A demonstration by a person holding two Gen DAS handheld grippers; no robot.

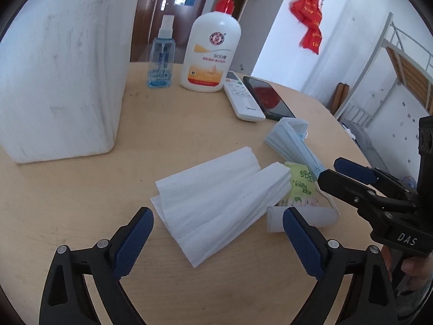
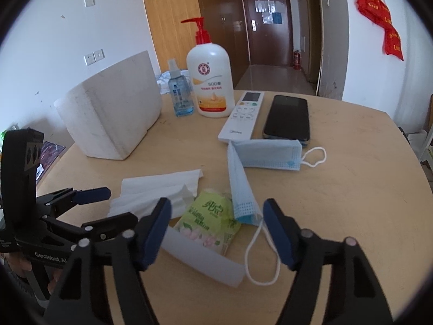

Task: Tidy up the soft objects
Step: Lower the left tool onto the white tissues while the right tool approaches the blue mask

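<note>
Tan table: tissue between spread left gripper fingers.

left gripper: black frame, blue ribbed pads, silver screws, "GenRobot.AI" marking
right gripper: same black frame, blue pads, "DAS" marking

**Soft daylight, heavy fisheye**

Even daylight is filling both my views, leaving only faint shadows on the table. The phone screen is catching a dull sheen. Fisheye bending is curving the edges into dark corners. The red wall hanging is looking smeared.
</note>
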